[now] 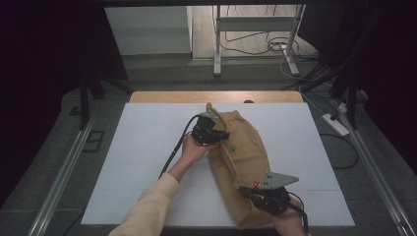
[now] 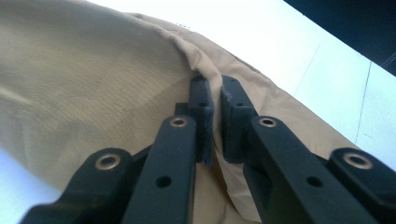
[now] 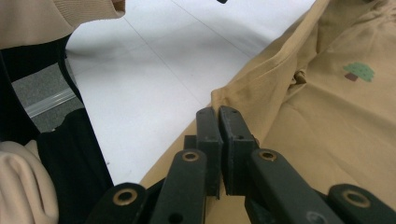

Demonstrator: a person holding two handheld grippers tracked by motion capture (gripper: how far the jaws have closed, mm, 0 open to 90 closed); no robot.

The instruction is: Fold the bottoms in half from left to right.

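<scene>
Item: tan garment (image 1: 243, 162), lying right of centre on the white desk (image 1: 147, 142). We hold its folded edge with the left gripper (image 2: 214, 105) clamped at the far end and the right gripper (image 3: 218, 123) clamped at the near end. Risk, as we judge: uneven pulling slips thin fabric from either pinch, spoiling the fold.

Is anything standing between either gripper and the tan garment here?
Nothing visible. The left gripper is shut on a fold of the tan garment, and the right gripper is shut on its edge.
</scene>
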